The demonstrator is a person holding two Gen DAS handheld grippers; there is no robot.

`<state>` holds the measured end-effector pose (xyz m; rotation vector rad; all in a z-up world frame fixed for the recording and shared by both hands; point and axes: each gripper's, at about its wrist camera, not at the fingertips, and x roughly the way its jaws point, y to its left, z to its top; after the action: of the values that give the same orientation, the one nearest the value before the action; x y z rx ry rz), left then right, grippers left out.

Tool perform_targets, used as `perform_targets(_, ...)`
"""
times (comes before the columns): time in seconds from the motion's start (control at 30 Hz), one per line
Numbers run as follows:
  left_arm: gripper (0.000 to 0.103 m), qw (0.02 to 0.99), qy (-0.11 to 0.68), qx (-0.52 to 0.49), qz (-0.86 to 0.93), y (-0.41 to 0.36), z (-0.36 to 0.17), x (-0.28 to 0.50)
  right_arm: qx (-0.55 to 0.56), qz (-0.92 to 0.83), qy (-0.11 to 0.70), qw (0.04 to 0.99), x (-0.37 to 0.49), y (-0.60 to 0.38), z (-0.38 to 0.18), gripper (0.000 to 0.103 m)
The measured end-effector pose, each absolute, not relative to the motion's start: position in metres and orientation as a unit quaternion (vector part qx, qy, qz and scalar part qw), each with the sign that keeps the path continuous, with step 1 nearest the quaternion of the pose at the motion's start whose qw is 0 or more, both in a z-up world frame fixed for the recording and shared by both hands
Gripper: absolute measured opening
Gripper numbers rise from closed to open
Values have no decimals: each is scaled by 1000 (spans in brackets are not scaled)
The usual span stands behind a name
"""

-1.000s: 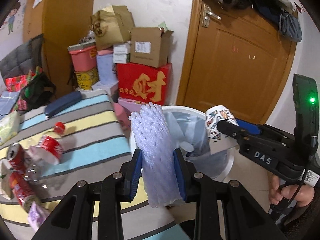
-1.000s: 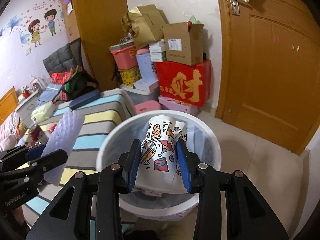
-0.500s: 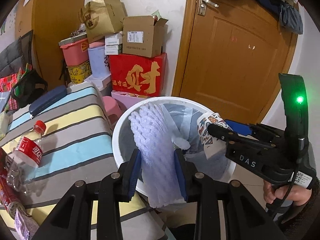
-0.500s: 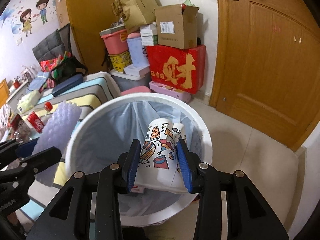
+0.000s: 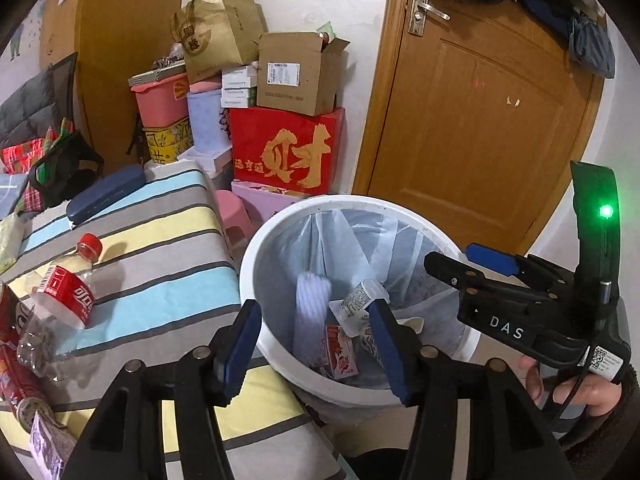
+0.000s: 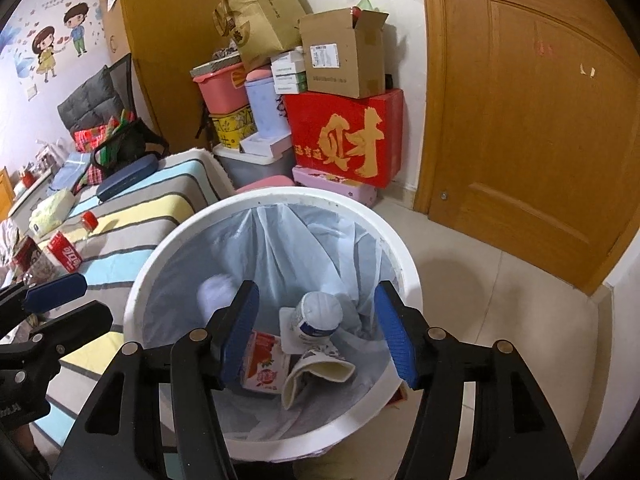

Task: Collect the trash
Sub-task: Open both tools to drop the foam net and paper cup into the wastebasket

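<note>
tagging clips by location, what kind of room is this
Most likely a lived-in bedroom doubling as storage: a striped bed cover, cartoon wall stickers, stacked boxes beside a wooden door.

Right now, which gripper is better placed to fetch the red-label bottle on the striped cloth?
Left: the left gripper, opening and empty, is beside the bottle; the right gripper hangs over the bin, farther off.

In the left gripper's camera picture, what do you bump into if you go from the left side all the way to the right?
Plastic bottle with the red label → striped cloth → white trash bin → foam net inside it → right gripper → person's hand.
</note>
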<state>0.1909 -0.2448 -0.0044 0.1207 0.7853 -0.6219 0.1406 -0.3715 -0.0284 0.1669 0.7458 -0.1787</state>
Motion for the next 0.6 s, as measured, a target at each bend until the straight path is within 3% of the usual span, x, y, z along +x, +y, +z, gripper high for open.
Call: perform_targets(0.6, 56, 902, 345, 36, -258, -188, 23, 161, 79, -62, 329, 939, 129, -339, -10, 61)
